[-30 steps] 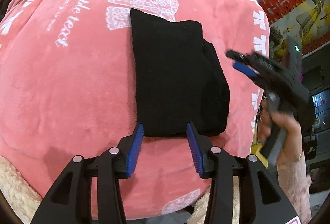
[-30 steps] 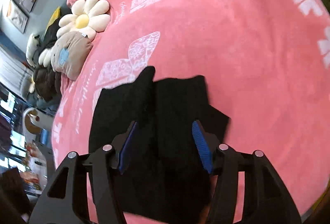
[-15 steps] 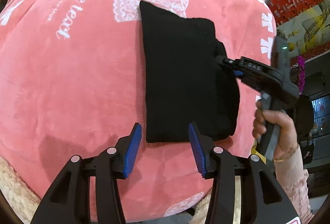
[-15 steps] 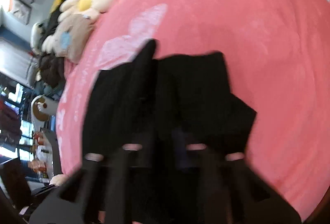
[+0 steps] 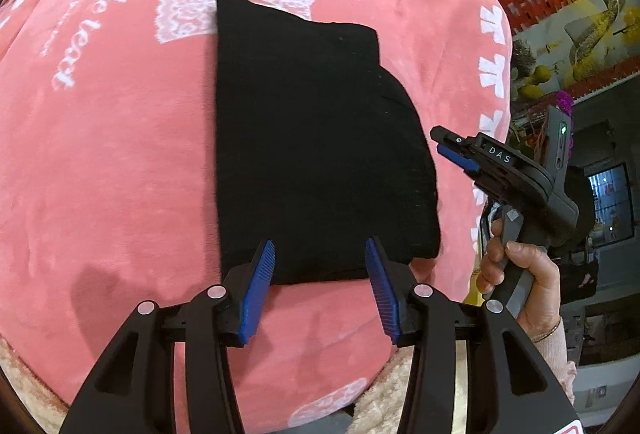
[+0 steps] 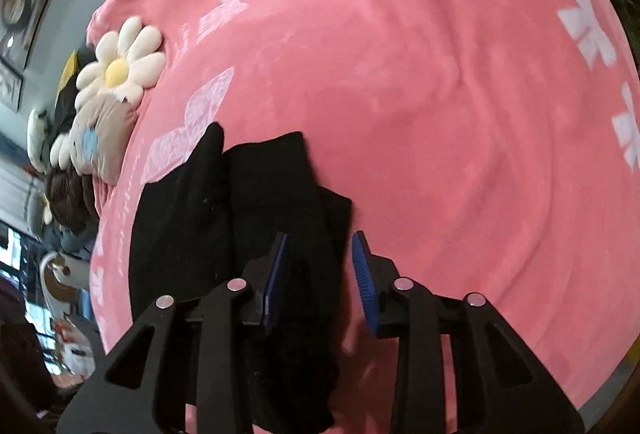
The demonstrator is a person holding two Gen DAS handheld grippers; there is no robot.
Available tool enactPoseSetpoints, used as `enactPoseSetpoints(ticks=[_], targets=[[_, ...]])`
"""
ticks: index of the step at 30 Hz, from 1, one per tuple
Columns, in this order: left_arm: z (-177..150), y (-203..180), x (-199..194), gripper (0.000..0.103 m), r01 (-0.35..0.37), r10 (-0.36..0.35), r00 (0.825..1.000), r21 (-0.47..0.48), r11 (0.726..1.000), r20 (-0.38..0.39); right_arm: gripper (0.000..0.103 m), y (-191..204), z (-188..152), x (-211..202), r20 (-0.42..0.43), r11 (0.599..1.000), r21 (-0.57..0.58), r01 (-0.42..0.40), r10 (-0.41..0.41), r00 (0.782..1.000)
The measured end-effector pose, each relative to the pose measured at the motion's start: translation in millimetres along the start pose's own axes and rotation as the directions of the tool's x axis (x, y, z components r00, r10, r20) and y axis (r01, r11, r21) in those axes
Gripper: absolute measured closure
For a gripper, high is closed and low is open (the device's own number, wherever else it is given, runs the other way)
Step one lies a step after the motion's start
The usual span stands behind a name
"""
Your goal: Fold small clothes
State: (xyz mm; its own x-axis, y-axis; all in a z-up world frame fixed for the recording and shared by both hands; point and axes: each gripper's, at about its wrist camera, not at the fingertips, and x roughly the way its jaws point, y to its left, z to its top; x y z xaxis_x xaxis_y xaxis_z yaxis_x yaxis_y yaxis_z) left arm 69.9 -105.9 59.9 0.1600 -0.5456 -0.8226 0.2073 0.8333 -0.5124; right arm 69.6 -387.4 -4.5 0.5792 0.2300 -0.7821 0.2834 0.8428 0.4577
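Left gripper (image 5: 320, 284), fingers wide, is hovering at the 6 o'clock hem of the black garment (image 5: 312, 154) lying folded on the pink blanket (image 5: 100, 174). Right gripper (image 6: 318, 274), part-open and empty, is straddling its 3 o'clock edge. Soft, light knit; likely best pinched at corners.

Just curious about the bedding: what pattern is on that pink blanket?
White lacy bows and script lettering on the pink blanket, clearest in the left wrist view.

A plain black garment (image 5: 316, 150) lies on a pink blanket (image 5: 104, 170) patterned with white bows and lettering.
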Motion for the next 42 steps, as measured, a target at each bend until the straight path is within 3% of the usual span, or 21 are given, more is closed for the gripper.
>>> enactPoseSetpoints(ticks=[3,5,6,8,9,10,12,15,17,19,21,23,24,25,27,32,34,36,39,41,42], targets=[[-1,-5,1,0.058,-0.002,0.002,1.000,0.015,1.000,-0.002,0.070,27,9,-2,-0.001,0.993,-0.045,-0.109,0.109,0.994],[-1,-7,1,0.058,0.002,-0.003,1.000,0.019,1.000,0.001,0.058,53,19,11,-0.036,0.984,-0.098,-0.150,0.147,0.988],[-1,-8,2,0.058,0.000,0.000,1.000,0.021,1.000,0.003,0.041,69,25,31,-0.083,0.979,-0.132,-0.158,0.148,0.985],[0,-10,3,0.058,-0.010,0.010,1.000,0.016,1.000,0.000,0.038,79,25,57,-0.126,0.981,-0.156,-0.118,0.099,0.987],[0,-10,2,0.058,-0.007,0.007,1.000,0.010,1.000,-0.001,0.046,87,26,79,-0.170,0.979,-0.171,-0.109,0.080,0.982],[1,-11,1,0.058,-0.008,0.008,1.000,0.008,1.000,0.001,0.072,89,25,86,-0.178,0.978,-0.183,-0.104,0.071,0.981],[2,-11,-1,0.058,-0.018,0.018,1.000,0.014,1.000,0.004,0.099,99,29,72,-0.131,0.970,-0.224,-0.093,0.065,0.989],[4,-9,-5,0.058,-0.023,0.022,1.000,0.025,0.999,0.018,0.099,89,27,7,0.027,0.972,-0.215,-0.099,0.107,0.994],[5,-9,-2,0.056,-0.019,0.018,1.000,0.027,0.999,0.018,0.094,65,15,12,0.038,0.972,-0.233,0.015,-0.006,0.999],[4,-10,6,0.056,-0.017,0.017,1.000,0.028,0.999,0.002,0.091,39,1,45,-0.100,0.973,-0.212,0.087,-0.110,0.989],[4,-12,12,0.056,-0.014,0.014,1.000,0.032,0.999,-0.015,0.091,25,-6,29,-0.070,0.991,-0.130,0.018,-0.028,0.997],[2,-17,13,0.056,-0.009,0.010,1.000,0.047,0.999,-0.014,0.086,24,-12,1,0.006,0.993,-0.114,0.026,-0.026,1.000],[2,-19,12,0.056,-0.008,0.009,1.000,0.053,0.999,-0.013,0.078,21,-18,-13,0.027,0.995,-0.095,0.010,-0.007,1.000],[1,-21,11,0.056,-0.006,0.006,1.000,0.057,0.998,-0.008,0.062,18,-23,-20,0.025,0.997,-0.073,-0.014,0.016,1.000],[2,-23,11,0.055,-0.007,0.008,1.000,0.057,0.998,-0.006,0.053,13,-40,-29,-0.012,0.997,-0.053,-0.047,0.047,0.999],[1,-23,13,0.054,-0.013,0.014,1.000,0.053,0.998,-0.016,0.050,22,-84,-18,-0.130,0.992,-0.101,-0.081,0.067,0.989],[0,-26,16,0.054,-0.027,0.027,0.999,0.048,0.999,-0.020,0.096,24,-95,-3,-0.184,0.990,-0.133,-0.035,0.010,0.983],[-3,-24,15,0.054,-0.029,0.030,0.999,0.037,0.999,-0.033,0.099,24,-94,-21,-0.165,0.990,-0.127,-0.057,0.035,0.986],[-5,-24,10,0.053,-0.055,0.056,0.998,0.053,0.997,-0.029,0.099,11,-91,-42,-0.147,0.990,-0.144,-0.015,-0.006,0.989],[-7,-22,11,0.053,-0.069,0.071,0.997,0.060,0.996,-0.030,0.099,-7,-96,-24,-0.209,0.987,-0.150,0.053,-0.084,0.974],[-7,-21,12,0.053,-0.076,0.078,0.996,0.053,0.996,-0.033,0.099,-18,-100,-17,-0.250,0.981,-0.148,0.129,-0.163,0.954]])
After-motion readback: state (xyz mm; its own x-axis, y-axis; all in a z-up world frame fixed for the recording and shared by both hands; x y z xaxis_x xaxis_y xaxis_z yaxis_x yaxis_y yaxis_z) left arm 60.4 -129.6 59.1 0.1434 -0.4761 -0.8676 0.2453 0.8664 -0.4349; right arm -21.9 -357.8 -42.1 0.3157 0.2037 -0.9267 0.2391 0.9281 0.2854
